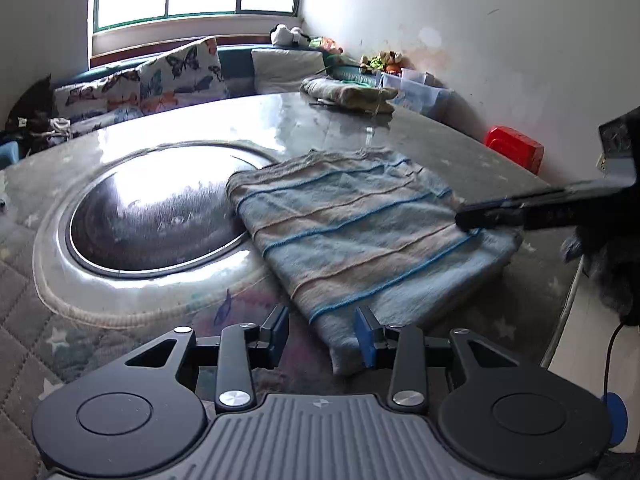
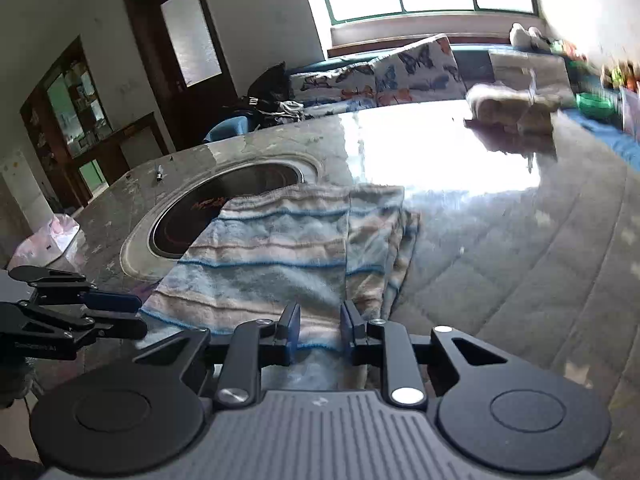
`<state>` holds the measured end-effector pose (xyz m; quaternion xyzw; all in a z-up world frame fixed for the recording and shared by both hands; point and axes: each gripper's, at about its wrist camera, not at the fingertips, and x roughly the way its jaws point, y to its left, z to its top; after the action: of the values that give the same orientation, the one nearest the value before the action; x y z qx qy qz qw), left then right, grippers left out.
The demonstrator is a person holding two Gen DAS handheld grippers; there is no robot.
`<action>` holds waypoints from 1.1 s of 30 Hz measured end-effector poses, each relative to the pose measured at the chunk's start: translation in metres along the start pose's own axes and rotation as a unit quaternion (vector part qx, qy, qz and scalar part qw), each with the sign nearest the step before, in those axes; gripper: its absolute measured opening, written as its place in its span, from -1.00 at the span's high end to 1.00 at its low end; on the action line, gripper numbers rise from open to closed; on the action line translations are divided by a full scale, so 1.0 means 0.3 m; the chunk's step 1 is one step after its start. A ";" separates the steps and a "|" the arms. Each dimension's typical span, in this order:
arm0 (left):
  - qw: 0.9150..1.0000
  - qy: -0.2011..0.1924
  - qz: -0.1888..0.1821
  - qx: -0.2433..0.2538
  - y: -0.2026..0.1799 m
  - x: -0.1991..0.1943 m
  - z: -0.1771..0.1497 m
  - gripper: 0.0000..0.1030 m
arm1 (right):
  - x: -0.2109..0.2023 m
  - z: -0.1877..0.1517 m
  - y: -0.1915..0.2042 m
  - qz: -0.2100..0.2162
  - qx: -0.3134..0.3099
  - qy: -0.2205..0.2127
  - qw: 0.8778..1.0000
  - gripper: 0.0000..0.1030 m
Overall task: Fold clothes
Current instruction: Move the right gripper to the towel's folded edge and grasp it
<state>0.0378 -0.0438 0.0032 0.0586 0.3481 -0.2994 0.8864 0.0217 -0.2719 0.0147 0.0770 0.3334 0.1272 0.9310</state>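
A folded towel (image 1: 352, 232) (image 2: 272, 256) with blue and beige stripes lies on the table, its far-left corner over a round glass hob (image 1: 160, 216). My left gripper (image 1: 322, 334) stands open at the towel's near corner. One finger is over the cloth and the other is over the table cover, with nothing pinched between them. In the right wrist view the left gripper (image 2: 132, 314) sits at the towel's left corner. My right gripper (image 2: 318, 330) has narrow jaws pressed onto the towel's near edge, with cloth between the pads. From the left wrist view the right gripper (image 1: 464, 220) reaches in at the towel's right edge.
Another folded cloth pile (image 1: 348, 94) (image 2: 512, 106) sits at the table's far side. A glossy table (image 1: 440, 140) has a quilted cover (image 2: 520, 280) on its near part. A red box (image 1: 516, 148) and clear bins (image 1: 416, 88) stand beyond the right edge, and butterfly cushions (image 1: 160, 80) behind.
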 end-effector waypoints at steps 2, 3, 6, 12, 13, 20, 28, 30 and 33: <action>1.000 -0.003 0.001 0.001 0.004 -0.002 0.008 0.23 | -0.002 0.024 0.005 -0.001 -0.007 -0.012 1.000 0.57; 1.000 -0.007 0.001 0.001 0.004 -0.004 0.013 0.23 | 0.003 0.036 0.002 0.003 -0.004 -0.015 1.000 0.57; 1.000 -0.016 0.004 -0.003 0.010 0.007 0.043 0.23 | 0.045 0.066 -0.010 0.007 0.002 -0.014 1.000 0.57; 0.999 -0.011 0.024 -0.035 0.049 0.069 0.101 0.22 | 0.113 0.067 -0.056 -0.008 0.025 -0.002 1.000 0.57; 0.999 -0.007 0.026 -0.045 0.059 0.082 0.109 0.21 | 0.112 0.068 -0.064 -0.010 0.031 -0.006 0.999 0.57; 0.995 0.008 0.025 -0.092 0.085 0.139 0.128 0.09 | 0.135 0.051 -0.131 -0.015 0.081 -0.006 0.997 0.20; 0.992 0.013 0.026 -0.127 0.110 0.142 0.139 0.04 | 0.152 0.040 -0.162 -0.004 0.131 -0.021 0.991 -0.06; 0.991 0.016 0.023 -0.130 0.111 0.149 0.145 0.04 | 0.162 0.043 -0.142 -0.012 0.116 -0.018 0.993 -0.05; 0.992 0.016 0.020 -0.126 0.100 0.157 0.151 0.06 | 0.171 0.047 -0.114 -0.028 0.093 -0.013 0.995 -0.01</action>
<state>0.1086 -0.0567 0.0034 -0.0415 0.3961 -0.2348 0.8867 0.0753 -0.2907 -0.0130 0.1555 0.3341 0.0687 0.9271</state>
